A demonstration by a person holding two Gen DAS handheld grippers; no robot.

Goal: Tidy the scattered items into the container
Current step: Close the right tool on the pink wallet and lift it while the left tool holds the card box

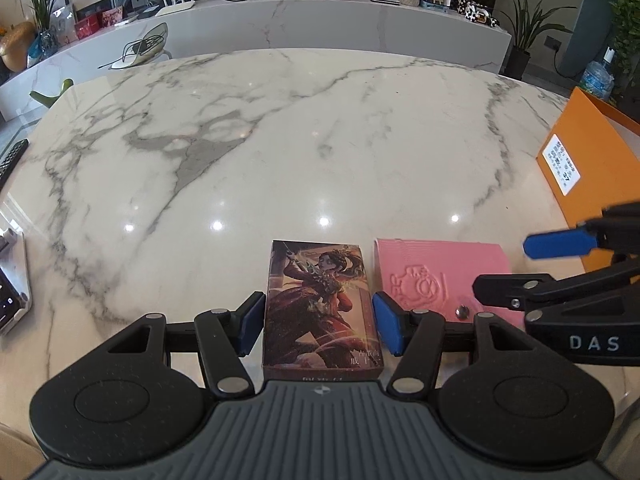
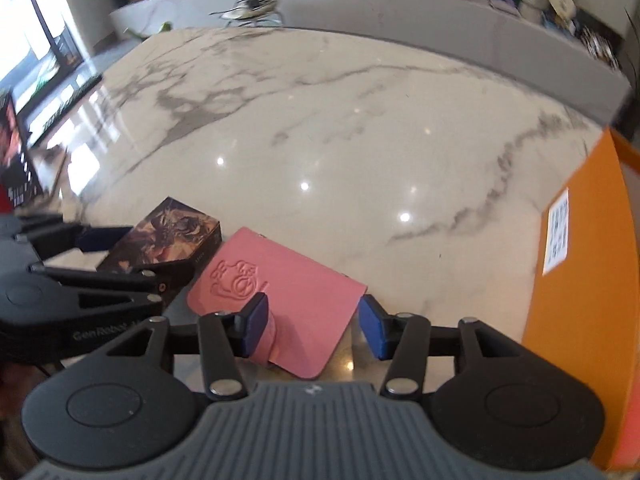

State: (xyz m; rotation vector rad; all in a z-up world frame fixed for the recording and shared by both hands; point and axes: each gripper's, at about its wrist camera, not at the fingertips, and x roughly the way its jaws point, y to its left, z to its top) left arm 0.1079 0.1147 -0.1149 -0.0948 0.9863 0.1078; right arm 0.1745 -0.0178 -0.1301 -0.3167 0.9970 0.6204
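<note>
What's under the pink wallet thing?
The flat pink wallet with an embossed cartoon lies on the white marble table, so only table shows around it. Anything beneath it is covered and cannot be seen. The illustrated card box sits beside it.

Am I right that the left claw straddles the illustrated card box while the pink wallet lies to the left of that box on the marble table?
Not quite: the pink wallet lies to the right of the illustrated card box, not the left, as the left wrist view shows. The rest stands: the left claw straddles the box on the marble table.
</note>
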